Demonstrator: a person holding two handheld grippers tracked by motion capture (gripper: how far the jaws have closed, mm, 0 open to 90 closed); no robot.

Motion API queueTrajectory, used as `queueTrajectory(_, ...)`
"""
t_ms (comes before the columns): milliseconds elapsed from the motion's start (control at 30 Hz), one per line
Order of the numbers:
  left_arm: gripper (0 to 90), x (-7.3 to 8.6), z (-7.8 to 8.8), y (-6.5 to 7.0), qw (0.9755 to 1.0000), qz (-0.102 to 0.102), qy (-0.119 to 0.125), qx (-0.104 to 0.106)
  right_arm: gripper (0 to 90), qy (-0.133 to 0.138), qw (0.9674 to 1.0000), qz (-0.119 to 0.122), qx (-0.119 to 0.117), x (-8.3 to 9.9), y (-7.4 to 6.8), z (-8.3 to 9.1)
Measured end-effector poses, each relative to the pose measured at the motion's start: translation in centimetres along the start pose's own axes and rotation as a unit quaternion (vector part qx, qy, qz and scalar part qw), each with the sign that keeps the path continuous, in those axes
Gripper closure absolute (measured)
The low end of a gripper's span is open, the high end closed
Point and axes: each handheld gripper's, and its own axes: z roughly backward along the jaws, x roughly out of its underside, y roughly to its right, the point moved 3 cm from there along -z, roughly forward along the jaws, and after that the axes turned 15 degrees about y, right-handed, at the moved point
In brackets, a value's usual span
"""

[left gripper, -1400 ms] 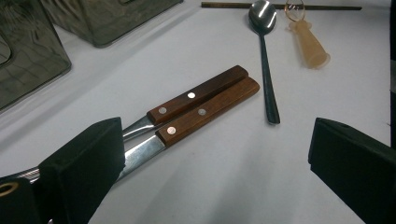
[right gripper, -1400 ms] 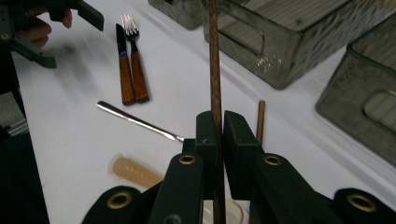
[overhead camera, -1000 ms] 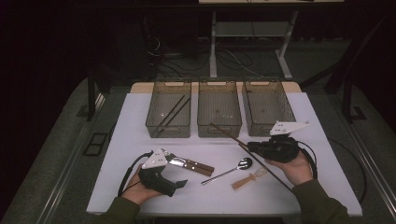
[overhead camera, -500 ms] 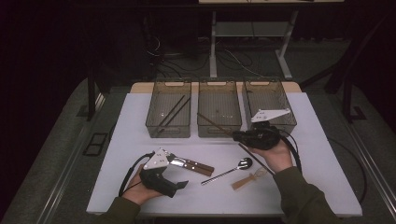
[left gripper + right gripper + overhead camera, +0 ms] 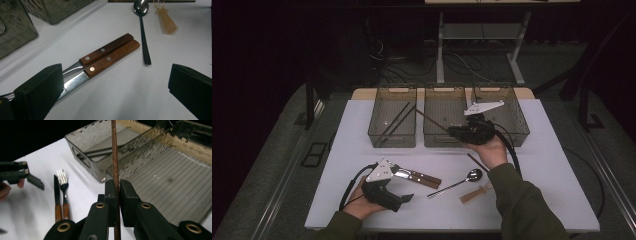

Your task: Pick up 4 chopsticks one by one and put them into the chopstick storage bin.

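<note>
A thin brown chopstick (image 5: 114,155) sits clamped between the closed jaws of the right gripper (image 5: 116,190), above the front edge of the middle bin (image 5: 445,120). No writing is readable on it. Its long axis slants from the gripper up toward the left bin (image 5: 393,120), where two dark sticks (image 5: 396,120) lie; its lower end juts past the hand. The left gripper (image 5: 404,199) rests on the table (image 5: 557,170), jaws wide apart and holding nothing, beside the wood-handled knife and fork (image 5: 107,55), a spoon (image 5: 142,27) and a tan holder (image 5: 167,22).

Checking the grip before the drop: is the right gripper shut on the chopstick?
Shut: the right gripper pinches the chopstick between its pads.
</note>
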Motion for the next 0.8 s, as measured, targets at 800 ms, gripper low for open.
queueTrajectory(800,0.0,0.1,-0.1,0.0,0.9999,-0.014,-0.005,-0.002,84.5,-0.029,0.9987,-0.004,0.041,-2.9,0.4,-9.0)
